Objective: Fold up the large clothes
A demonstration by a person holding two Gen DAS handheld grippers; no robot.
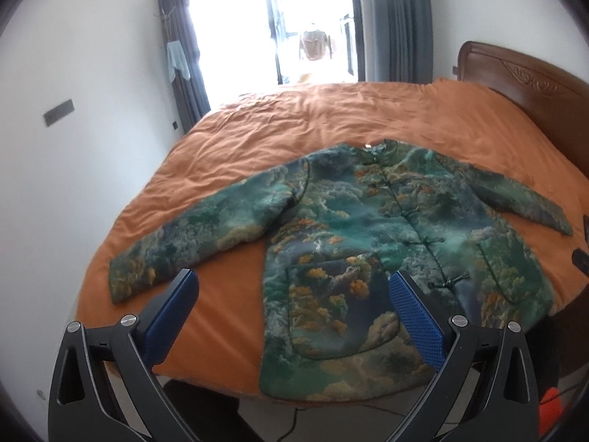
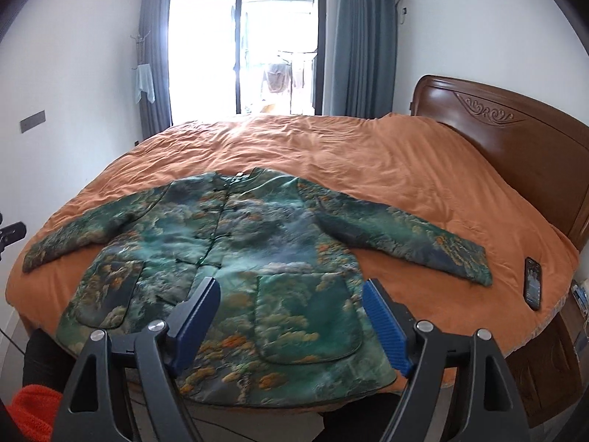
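Note:
A green padded jacket [image 1: 368,228] with orange tree print and knot buttons lies flat and face up on the orange bedspread [image 1: 294,121], both sleeves spread out. My left gripper [image 1: 291,283] hovers open above the hem, near the jacket's left pocket, with nothing between its blue pads. In the right wrist view the same jacket [image 2: 239,250] spreads across the bed. My right gripper [image 2: 291,291] hangs open over the right pocket, its pads apart and clear of the cloth. The hem hangs slightly over the bed's near edge.
A carved wooden headboard [image 2: 515,140] stands at the right. A phone [image 2: 533,283] lies on the bedspread near the right sleeve cuff. Behind the bed are a bright window [image 2: 243,48] and grey curtains [image 2: 360,48]. Something orange [image 2: 33,412] sits low at the left.

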